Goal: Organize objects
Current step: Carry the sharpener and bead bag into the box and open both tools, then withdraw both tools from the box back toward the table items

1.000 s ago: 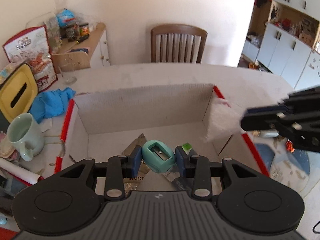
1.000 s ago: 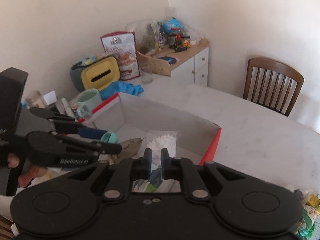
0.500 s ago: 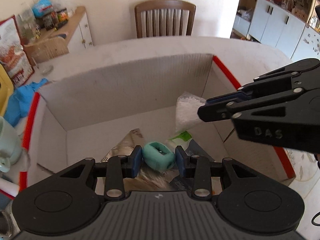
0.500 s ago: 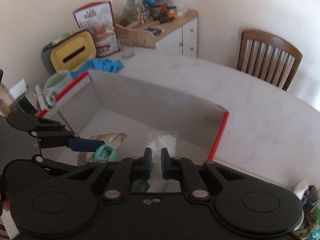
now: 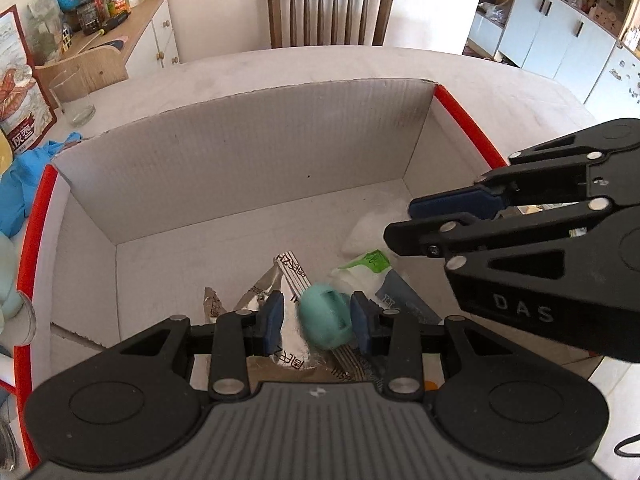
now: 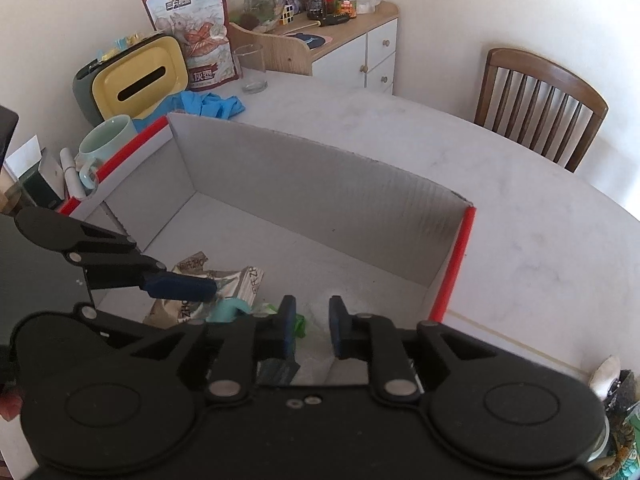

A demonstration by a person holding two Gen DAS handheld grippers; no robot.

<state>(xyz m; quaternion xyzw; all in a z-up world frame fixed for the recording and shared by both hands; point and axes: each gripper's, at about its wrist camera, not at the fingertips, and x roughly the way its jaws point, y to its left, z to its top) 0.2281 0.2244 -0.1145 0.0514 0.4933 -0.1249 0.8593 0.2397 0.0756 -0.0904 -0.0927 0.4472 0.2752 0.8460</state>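
Observation:
A white cardboard box with red edges lies open on the table. My left gripper hangs low inside it with a teal pencil sharpener between its blue pads. The sharpener is blurred and tilted. It rests against the right pad, and a sliver of gap shows at the left pad. My right gripper is also down in the box, its jaws opening with nothing pinched between them. The white granule bag lies on the box floor under the right fingers, beside a green-labelled packet.
Foil wrappers lie on the box floor below the sharpener. Left of the box stand a pale green mug, a yellow tissue box, blue gloves and a glass. A wooden chair stands behind the table.
Both grippers sank into the box. The right jaws parted and the white bag dropped from them to the box floor. The sharpener turned between the left pads.

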